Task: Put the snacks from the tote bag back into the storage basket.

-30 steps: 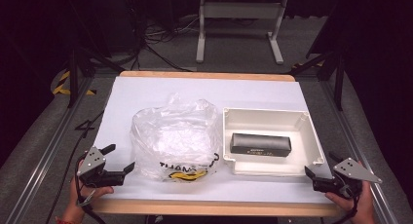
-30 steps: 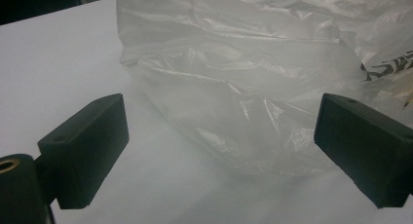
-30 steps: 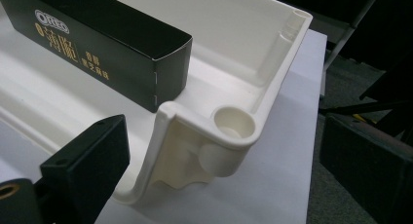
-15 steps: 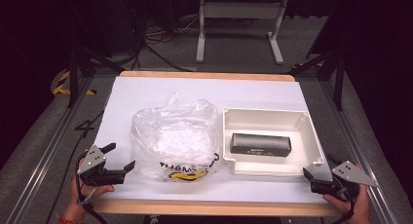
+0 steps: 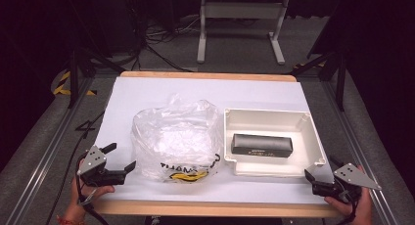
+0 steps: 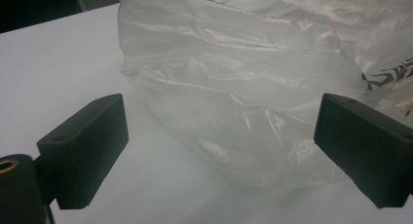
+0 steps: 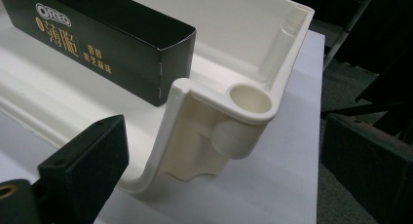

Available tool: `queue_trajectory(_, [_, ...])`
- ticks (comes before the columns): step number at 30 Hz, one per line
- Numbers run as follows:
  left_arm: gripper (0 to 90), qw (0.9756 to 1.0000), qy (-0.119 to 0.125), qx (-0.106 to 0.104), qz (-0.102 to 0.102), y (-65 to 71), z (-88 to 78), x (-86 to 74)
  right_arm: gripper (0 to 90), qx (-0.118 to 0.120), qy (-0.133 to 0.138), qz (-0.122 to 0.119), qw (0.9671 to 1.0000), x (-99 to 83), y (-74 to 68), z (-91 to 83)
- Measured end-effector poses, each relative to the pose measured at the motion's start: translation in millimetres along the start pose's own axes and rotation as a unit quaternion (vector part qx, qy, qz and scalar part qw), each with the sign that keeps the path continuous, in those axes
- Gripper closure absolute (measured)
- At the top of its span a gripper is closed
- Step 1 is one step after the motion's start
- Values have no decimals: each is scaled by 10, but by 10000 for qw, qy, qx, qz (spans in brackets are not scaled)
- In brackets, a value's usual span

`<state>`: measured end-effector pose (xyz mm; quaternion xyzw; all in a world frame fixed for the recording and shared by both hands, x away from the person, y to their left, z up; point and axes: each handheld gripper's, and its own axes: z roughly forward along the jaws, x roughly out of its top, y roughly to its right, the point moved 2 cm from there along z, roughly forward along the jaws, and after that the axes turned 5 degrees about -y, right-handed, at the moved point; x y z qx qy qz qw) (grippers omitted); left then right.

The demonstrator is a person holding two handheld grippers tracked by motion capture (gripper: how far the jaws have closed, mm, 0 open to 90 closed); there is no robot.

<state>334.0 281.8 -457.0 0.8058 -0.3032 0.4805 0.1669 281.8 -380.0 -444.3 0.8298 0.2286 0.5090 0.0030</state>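
1. My left gripper [image 5: 120, 159] hovers at the near left corner of the white-covered table [image 5: 161, 90], jaws spread wide and holding nothing; in the left gripper view [image 6: 219, 151] both black jaw pads stand far apart with bare white surface between them.
2. My right gripper [image 5: 315, 178] sits at the near right corner, jaws likewise wide open and empty; in the right gripper view [image 7: 224, 170] its pads flank the near corner of the tray without touching it.
3. Just beyond my left jaws lies the crumpled clear plastic bag with black and yellow printing [image 5: 176, 139], resting on the table near the front edge, close to my left gripper but apart from it. In the left gripper view the bag [image 6: 253, 87] bulges, and pale contents show through the film; I cannot tell what they are.
4. Touching or almost touching the bag's right side stands the cream-white rectangular plastic tray with round corner posts [image 5: 313, 137], its near right corner [image 7: 248, 100] just ahead of my right gripper.
5. Inside the tray lies one long black cardboard biscuit box with gold lettering [image 5: 262, 145], flat on the tray floor, towards its front wall; in the right gripper view the box [image 7: 107, 34] ends short of the corner post.
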Motion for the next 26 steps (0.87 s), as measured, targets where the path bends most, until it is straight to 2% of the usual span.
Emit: queue_trajectory(26, [65,10000,-52,65,28,-1,29,12,44,116,-63,17,9999,-32,-16,31])
